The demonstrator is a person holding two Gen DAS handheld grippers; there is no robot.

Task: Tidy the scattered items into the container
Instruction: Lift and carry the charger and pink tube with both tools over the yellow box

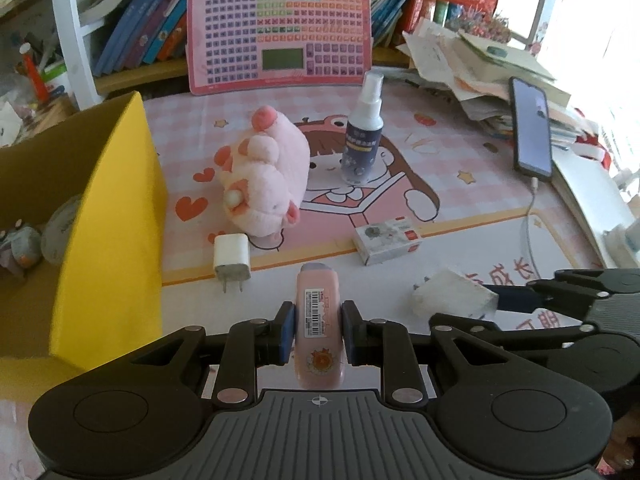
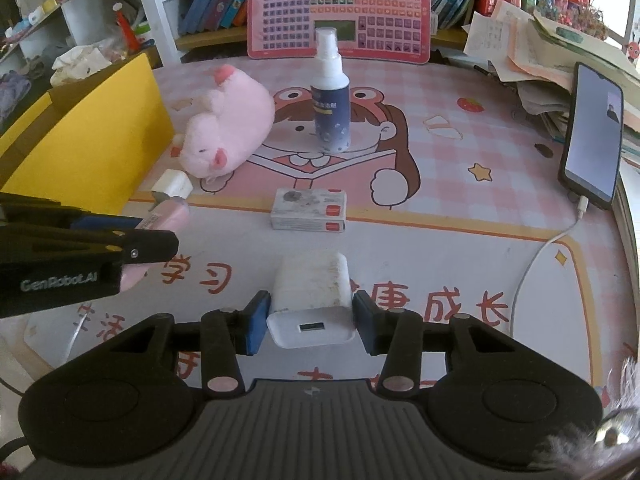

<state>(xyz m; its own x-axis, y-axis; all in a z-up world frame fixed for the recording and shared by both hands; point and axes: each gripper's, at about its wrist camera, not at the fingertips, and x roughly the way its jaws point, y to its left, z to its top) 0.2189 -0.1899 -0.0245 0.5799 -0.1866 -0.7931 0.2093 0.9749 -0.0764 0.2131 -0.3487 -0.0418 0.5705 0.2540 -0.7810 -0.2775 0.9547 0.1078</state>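
My left gripper [image 1: 318, 330] is shut on a pink bottle [image 1: 319, 320] with a barcode label, held just above the mat. My right gripper [image 2: 311, 316] is shut on a large white charger block [image 2: 312, 300], also seen in the left wrist view [image 1: 454, 294]. The yellow cardboard box [image 1: 108, 216] stands at the left and holds a few items. On the mat lie a pink plush pig [image 1: 266, 176], a small white plug adapter [image 1: 231, 260], a spray bottle [image 1: 362, 132] standing upright, and a small flat carton [image 1: 388, 240].
A pink keyboard toy [image 1: 280, 32] leans on the bookshelf at the back. A phone [image 1: 532, 128] on a white cable leans against a paper pile [image 1: 480, 68] at the right. The left gripper's arm [image 2: 80, 252] shows at the right wrist view's left.
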